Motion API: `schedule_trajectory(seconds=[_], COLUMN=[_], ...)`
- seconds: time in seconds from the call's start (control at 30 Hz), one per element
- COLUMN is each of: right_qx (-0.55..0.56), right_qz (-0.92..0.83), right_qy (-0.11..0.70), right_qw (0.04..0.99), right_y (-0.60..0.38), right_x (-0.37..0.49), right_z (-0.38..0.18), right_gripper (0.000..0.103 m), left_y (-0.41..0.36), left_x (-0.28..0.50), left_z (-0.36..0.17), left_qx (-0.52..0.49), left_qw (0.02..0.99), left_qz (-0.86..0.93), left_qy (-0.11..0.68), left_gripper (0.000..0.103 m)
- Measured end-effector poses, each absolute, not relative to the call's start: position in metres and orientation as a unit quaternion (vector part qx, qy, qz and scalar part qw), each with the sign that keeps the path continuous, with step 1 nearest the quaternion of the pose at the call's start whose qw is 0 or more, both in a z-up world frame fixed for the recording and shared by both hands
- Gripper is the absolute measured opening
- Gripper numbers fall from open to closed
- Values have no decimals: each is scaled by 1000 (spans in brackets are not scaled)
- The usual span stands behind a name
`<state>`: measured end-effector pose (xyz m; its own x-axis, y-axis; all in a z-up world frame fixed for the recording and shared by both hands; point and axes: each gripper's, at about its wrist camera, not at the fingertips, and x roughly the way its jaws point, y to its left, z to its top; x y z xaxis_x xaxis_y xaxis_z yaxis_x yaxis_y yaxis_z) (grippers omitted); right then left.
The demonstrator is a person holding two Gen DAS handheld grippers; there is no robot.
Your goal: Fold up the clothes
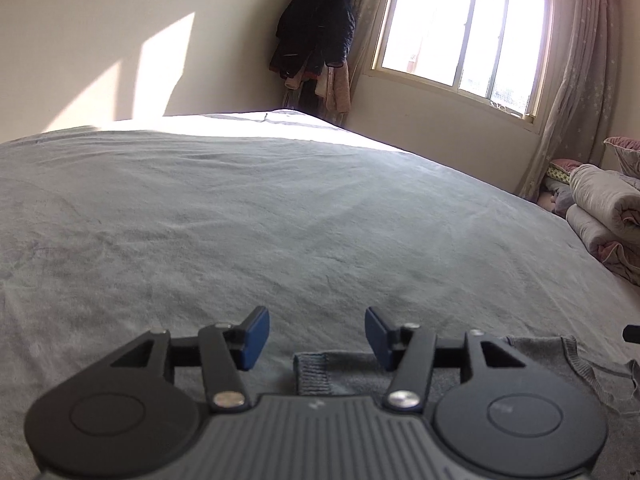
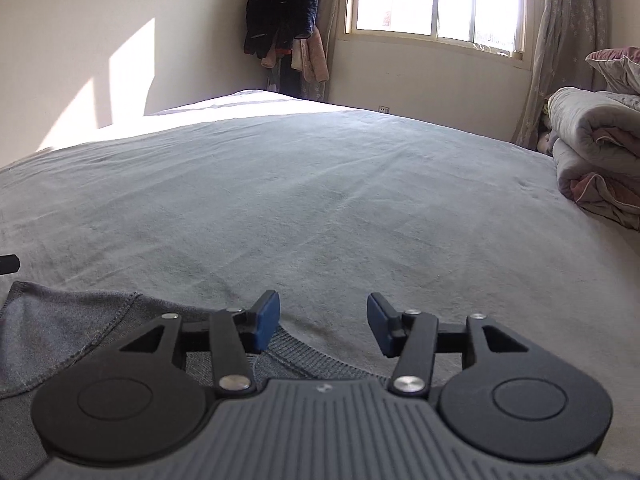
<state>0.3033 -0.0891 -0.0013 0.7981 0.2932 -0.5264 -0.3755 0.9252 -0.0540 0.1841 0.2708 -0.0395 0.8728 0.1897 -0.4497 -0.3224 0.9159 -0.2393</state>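
Closest to me, my left claw (image 1: 317, 338) stands about half open with nothing between its blue pads (image 1: 256, 338); the bedsheet shows plainly through the gap. Just under and behind it lies the grey garment (image 1: 532, 360), its ribbed cuff (image 1: 314, 374) poking out below the gap between the pads and the knit body running off to the claw's right. My right claw (image 2: 323, 323) is in the same condition: parted roughly halfway, holding nothing. The same garment lies beneath its left finger and spreads away to that claw's left, a stitched seam and a ribbed hem (image 2: 304, 354) showing under the linkage.

I judge the garment sits between my two hands, each claw above one end of it, which suits a fold: both ends lie within reach and the cloth is flat on the bed rather than hanging. With both claws free of the cloth, I take it I am between grips, either having laid a fold or about to pick the next edge. How many folds are done I cannot tell, since most of the garment is hidden under the rigs.

Ahead of both claws the bed (image 1: 280, 220) stretches wide under a pale grey-green sheet, lightly creased, bare of other clothes. To the far right of the claws is a stack of rolled quilts (image 2: 592, 148). Beyond the bed, dark coats (image 1: 316, 28) hang in the corner beside a bright window (image 1: 460, 28) with curtains (image 1: 576, 80), and sun patches fall on the wall.
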Motion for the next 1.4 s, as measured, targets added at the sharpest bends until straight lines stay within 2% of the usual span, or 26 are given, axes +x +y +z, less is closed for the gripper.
schedule_trajectory(seconds=[0.1, 0.3, 0.67, 0.83, 0.97, 1.03, 1.1, 1.2, 1.4], right_qx=[-80, -65, -6, -13, -33, -38, -38, -56, -63], right_qz=[145, 118, 87, 92, 167, 195, 221, 239, 200], right_qy=[293, 338, 327, 316, 310, 306, 305, 307, 324], right_qw=[942, 931, 941, 944, 935, 931, 926, 920, 923], right_y=[-116, -144, -146, -120, -76, -54, -31, 1, 34], right_x=[278, 258, 347, 318, 284, 274, 270, 276, 330], right_z=[-5, -42, -45, -27, -22, -22, -24, -33, -53], right_gripper=[53, 53, 56, 56, 56, 52, 44, 40, 39], left_y=[266, 245, 249, 252, 256, 257, 258, 259, 261], left_x=[188, 202, 203, 202, 201, 201, 202, 202, 203], left_z=[-44, -62, -66, -64, -64, -65, -65, -66, -68], left_qx=[-180, -154, -163, -172, -183, -187, -190, -196, -201], left_qw=[956, 952, 950, 948, 946, 946, 945, 944, 944], left_qz=[70, 22, 19, 21, 22, 21, 20, 18, 14], left_qy=[220, 264, 267, 266, 266, 265, 264, 263, 262], left_gripper=[55, 62, 66, 67, 67, 67, 67, 67, 69])
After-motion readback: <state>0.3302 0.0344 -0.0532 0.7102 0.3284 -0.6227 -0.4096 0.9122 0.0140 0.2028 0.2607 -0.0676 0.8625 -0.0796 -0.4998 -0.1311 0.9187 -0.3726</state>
